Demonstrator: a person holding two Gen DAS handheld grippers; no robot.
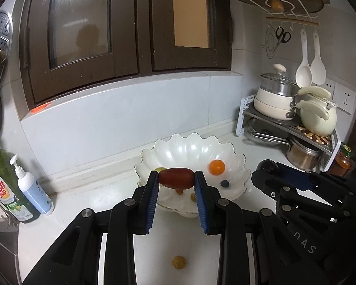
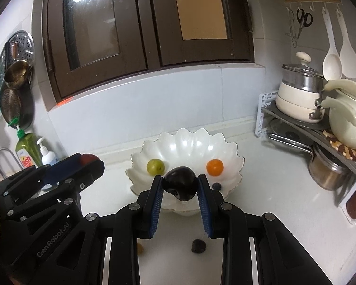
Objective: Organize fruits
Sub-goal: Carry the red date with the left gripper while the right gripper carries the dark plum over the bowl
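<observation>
The left tongs (image 1: 176, 182) are clamping a red tomato (image 1: 176, 178), tilting down just short of the bowl's scalloped rim (image 1: 239, 156). Beside them, the right tongs (image 2: 180, 186) are pinching a dark plum (image 2: 180, 182) over bare counter (image 2: 261, 190), the bowl lying just beyond.

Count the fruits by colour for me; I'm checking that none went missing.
Red: 1, red fruit in the left gripper
Dark: 2, dark fruit in the right gripper, small dark fruit on the counter
Green: 1, green fruit
Orange: 1, orange fruit
Blue: 1, blueberry
Yellow: 1, yellow fruit
Total: 7; two tiny bits in the bowl are unclear.
</observation>
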